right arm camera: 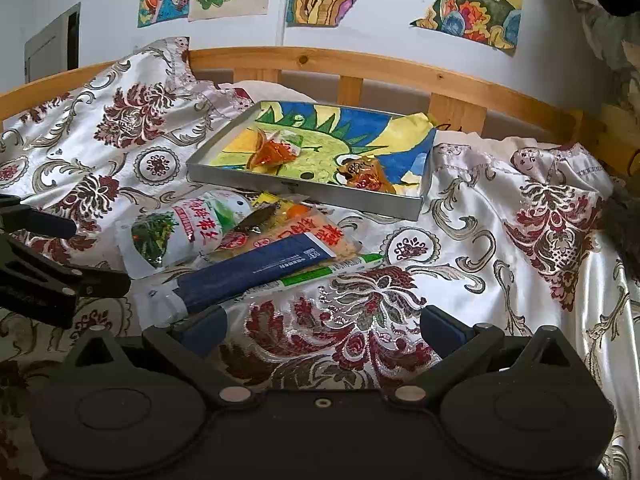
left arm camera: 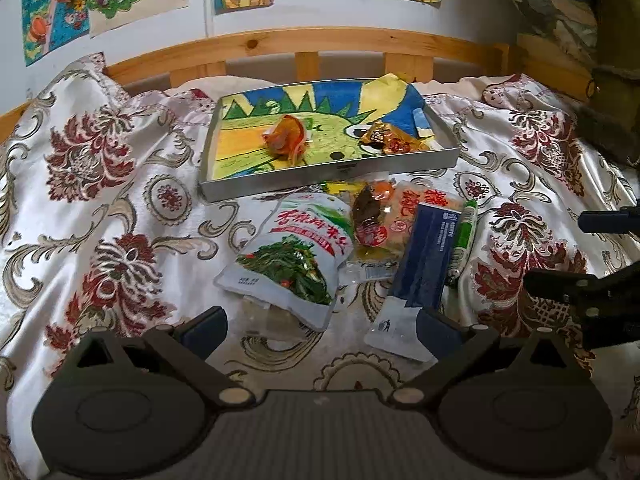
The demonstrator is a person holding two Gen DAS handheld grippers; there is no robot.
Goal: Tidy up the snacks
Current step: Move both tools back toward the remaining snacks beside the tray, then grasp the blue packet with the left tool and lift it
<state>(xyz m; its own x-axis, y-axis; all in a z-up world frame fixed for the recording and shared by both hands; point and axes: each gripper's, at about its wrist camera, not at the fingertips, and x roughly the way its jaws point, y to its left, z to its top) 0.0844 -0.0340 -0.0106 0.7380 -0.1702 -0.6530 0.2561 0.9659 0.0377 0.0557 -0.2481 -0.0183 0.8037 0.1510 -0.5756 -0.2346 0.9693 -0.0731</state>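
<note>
A metal tray (left arm camera: 320,178) (right arm camera: 304,192) lined with a child's drawing lies on the bed and holds two small orange snack packets (left arm camera: 284,136) (left arm camera: 390,138). In front of it lies a pile: a white bag of green vegetable snack (left arm camera: 292,256) (right arm camera: 176,232), a small dark-and-red packet (left arm camera: 370,216), a pale orange-lettered packet (left arm camera: 404,208), a dark blue pouch (left arm camera: 424,264) (right arm camera: 256,272) and a green-and-white stick (left arm camera: 462,240) (right arm camera: 332,270). My left gripper (left arm camera: 322,326) is open just short of the pile. My right gripper (right arm camera: 322,326) is open over bare cloth, right of the blue pouch.
The bed is covered by a shiny white cloth with red floral pattern (right arm camera: 520,240). A wooden bed rail (left arm camera: 304,46) runs behind the tray, with drawings on the wall (right arm camera: 472,4) above. The other gripper shows at the right edge (left arm camera: 580,292) and left edge (right arm camera: 44,280).
</note>
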